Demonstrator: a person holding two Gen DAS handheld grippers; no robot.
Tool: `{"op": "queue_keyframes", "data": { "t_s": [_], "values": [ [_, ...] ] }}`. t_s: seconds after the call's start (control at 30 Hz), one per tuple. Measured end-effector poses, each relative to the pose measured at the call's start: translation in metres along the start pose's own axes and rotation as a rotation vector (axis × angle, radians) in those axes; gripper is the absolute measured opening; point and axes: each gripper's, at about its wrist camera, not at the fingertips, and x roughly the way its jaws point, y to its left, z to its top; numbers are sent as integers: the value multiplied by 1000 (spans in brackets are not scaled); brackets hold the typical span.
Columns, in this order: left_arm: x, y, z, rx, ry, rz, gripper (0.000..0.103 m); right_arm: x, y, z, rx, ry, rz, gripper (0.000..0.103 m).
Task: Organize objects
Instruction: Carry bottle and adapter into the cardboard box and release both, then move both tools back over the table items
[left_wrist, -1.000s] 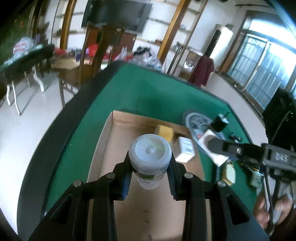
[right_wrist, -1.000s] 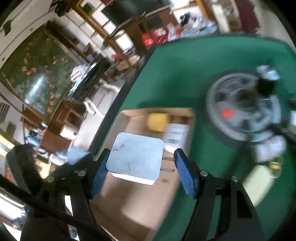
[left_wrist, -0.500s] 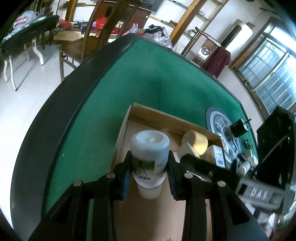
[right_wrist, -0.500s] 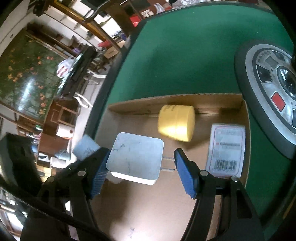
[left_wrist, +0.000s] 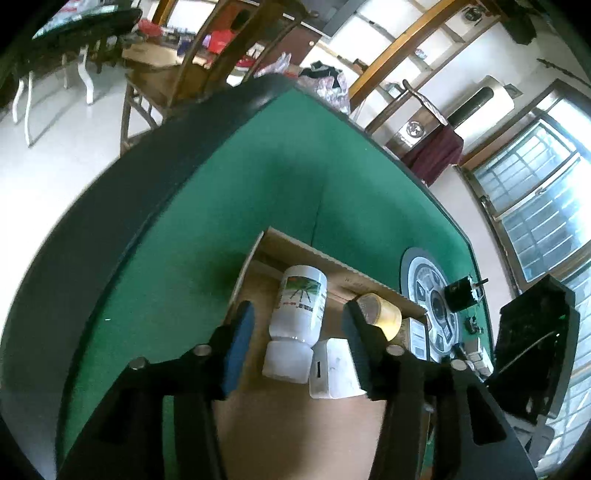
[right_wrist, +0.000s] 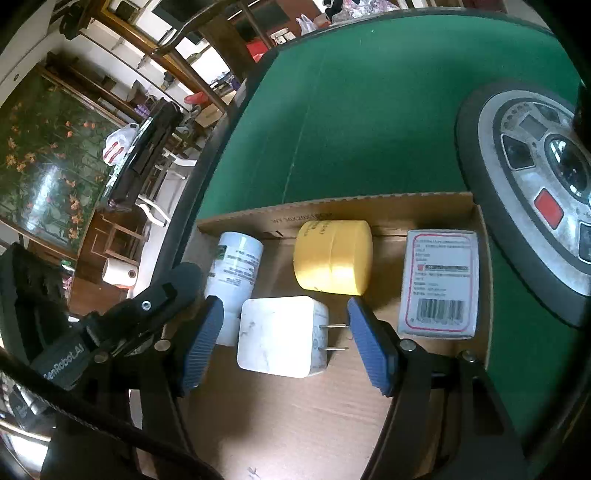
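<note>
Releasing: both grippers look done with a drop-off into the cardboard box (right_wrist: 332, 424); judged step = let go, then pull back.
Left gripper (left_wrist: 297, 328): jaws spread wide, nothing pinched; blue pads (left_wrist: 242, 332) stand clear on either side of the white bottle (left_wrist: 297, 314).
Right gripper (right_wrist: 284, 339): jaws spread, nothing pinched; gap visible on both sides of the white charger (right_wrist: 277, 336), prongs point toward the right pad but touch it or not, cannot tell.
Bottle position: lying on its side on the box floor, cap end toward the camera, base near the far wall, left part of the box.
Charger position: flat on the box floor, just beside the bottle cap, in front of the yellow tape roll (right_wrist: 332, 258).
Other box contents: tape roll against the far wall, small labelled carton (right_wrist: 439, 280) at the right wall with barcode up.
Outside box: green table (right_wrist: 369, 129), round grey scale (right_wrist: 535, 206) right of the box, a few small items near it in the left view, too small to name.
Hand pose: both grippers angled down over the near half of the box, left one beside the right, fingers pointing to the far wall.
Next move: lift both straight up and back without nudging bottle or charger; bottle may roll, so go gently, then reach for the leftovers by the scale.
</note>
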Motion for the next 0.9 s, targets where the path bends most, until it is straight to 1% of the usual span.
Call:
{"op": "queue_keyframes", "data": {
  "t_s": [0.03, 0.13, 0.2, 0.27, 0.33, 0.47, 0.57, 0.63, 0.7, 0.8, 0.87, 0.9],
  "values": [
    [-4, 0, -1, 0, -8, 3, 53, -3, 2, -1, -7, -9, 1, 69],
    [-23, -1, -8, -13, -46, 6, 59, -22, 8, -4, -34, -37, 7, 69],
    [-35, -2, -17, -28, -58, 23, 62, -35, 11, -9, -58, -58, 2, 70],
    [-43, -4, -26, -48, -56, 30, 62, -50, 11, -17, -90, -80, -8, 70],
    [-50, -10, -36, -50, -49, 17, 62, -63, 8, -23, -120, -96, -26, 70],
    [-64, -39, -61, -4, -45, -3, 62, -97, -7, -42, -173, -142, -65, 70],
    [-68, -68, -79, 37, -27, -43, 65, -133, -29, -61, -184, -192, -92, 70],
    [-68, -88, -90, 71, -1, -70, 65, -152, -40, -70, -176, -222, -112, 70],
    [-62, -116, -100, 117, 31, -94, 65, -183, -65, -82, -152, -272, -149, 70],
    [-54, -153, -112, 177, 46, -102, 65, -226, -100, -95, -108, -345, -221, 74],
    [-47, -175, -121, 199, 66, -106, 65, -256, -128, -104, -64, -387, -264, 75],
    [-42, -187, -125, 204, 83, -115, 65, -266, -137, -107, -44, -397, -270, 75]
  ]
}}
